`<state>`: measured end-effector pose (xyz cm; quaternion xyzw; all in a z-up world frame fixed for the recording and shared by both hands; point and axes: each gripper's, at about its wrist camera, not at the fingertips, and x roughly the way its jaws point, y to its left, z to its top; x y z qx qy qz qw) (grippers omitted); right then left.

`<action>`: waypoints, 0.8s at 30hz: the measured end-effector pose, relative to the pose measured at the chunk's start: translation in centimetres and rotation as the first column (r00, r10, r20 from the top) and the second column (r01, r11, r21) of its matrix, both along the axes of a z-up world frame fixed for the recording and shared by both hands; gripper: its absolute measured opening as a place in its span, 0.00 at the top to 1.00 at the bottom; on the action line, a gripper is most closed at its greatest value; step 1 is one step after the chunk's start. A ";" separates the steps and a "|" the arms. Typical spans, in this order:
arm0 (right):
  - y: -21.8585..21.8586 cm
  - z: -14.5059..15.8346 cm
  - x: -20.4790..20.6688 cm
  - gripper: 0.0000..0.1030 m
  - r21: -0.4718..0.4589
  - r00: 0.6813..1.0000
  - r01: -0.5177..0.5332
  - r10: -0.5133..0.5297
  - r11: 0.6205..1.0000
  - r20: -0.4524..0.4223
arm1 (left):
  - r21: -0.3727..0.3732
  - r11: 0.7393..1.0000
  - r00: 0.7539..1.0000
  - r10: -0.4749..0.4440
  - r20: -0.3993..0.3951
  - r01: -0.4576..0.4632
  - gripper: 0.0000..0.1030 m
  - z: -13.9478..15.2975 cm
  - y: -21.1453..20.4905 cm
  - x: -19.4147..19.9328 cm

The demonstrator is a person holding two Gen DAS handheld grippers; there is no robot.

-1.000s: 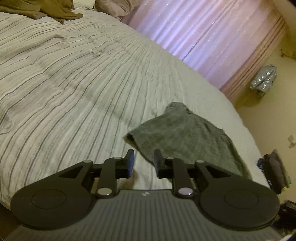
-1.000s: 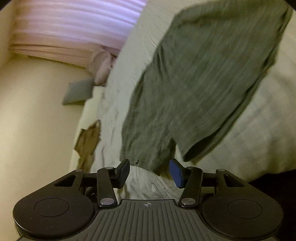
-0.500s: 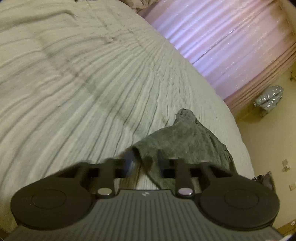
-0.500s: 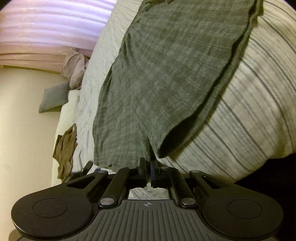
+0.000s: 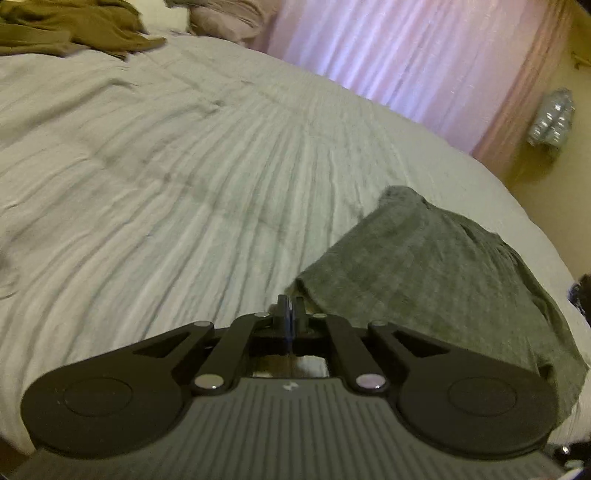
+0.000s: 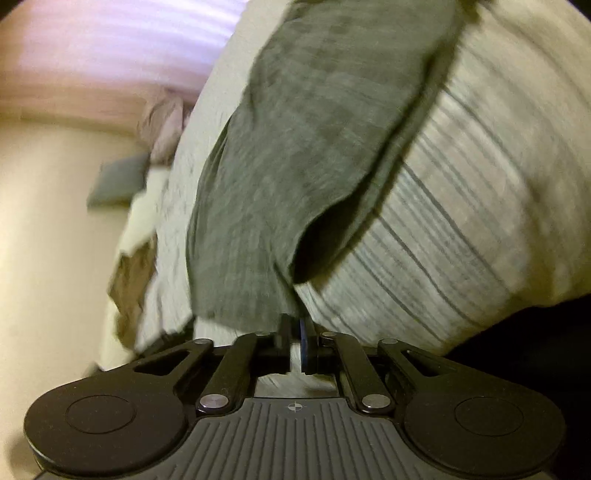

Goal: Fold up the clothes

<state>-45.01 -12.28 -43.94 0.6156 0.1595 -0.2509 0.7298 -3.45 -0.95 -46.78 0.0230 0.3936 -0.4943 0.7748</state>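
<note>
A dark grey garment lies on the striped bed cover near the bed's corner. My left gripper is shut on the garment's near left corner. In the right wrist view the same grey garment stretches away over the bed's edge, with an open hem facing me. My right gripper is shut on the garment's near bottom edge.
A brown garment lies at the far end of the bed, beside a pink pillow. Pink curtains hang behind the bed. A silver bag sits on the floor at right. The bed's edge drops off to the right.
Both grippers were open a second ago and have closed on the grey garment's near edge. The left gripper closed last.
</note>
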 end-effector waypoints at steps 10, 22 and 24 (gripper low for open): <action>-5.4 3.7 -15.5 0.86 -0.124 0.907 0.415 -0.421 0.901 -0.019 | -0.087 0.950 0.946 -0.307 -0.099 0.299 0.73 4.2 0.5 -10.0; -11.5 2.6 -18.9 0.38 -0.113 0.858 0.513 -0.509 0.851 0.063 | -0.128 0.896 0.823 -0.442 -0.356 0.426 0.64 0.4 -6.1 -18.4; -12.6 2.2 -18.8 0.42 -0.115 0.867 0.499 -0.496 0.859 0.056 | -0.138 0.907 0.808 -0.417 -0.417 0.397 0.64 -0.6 -6.6 -18.1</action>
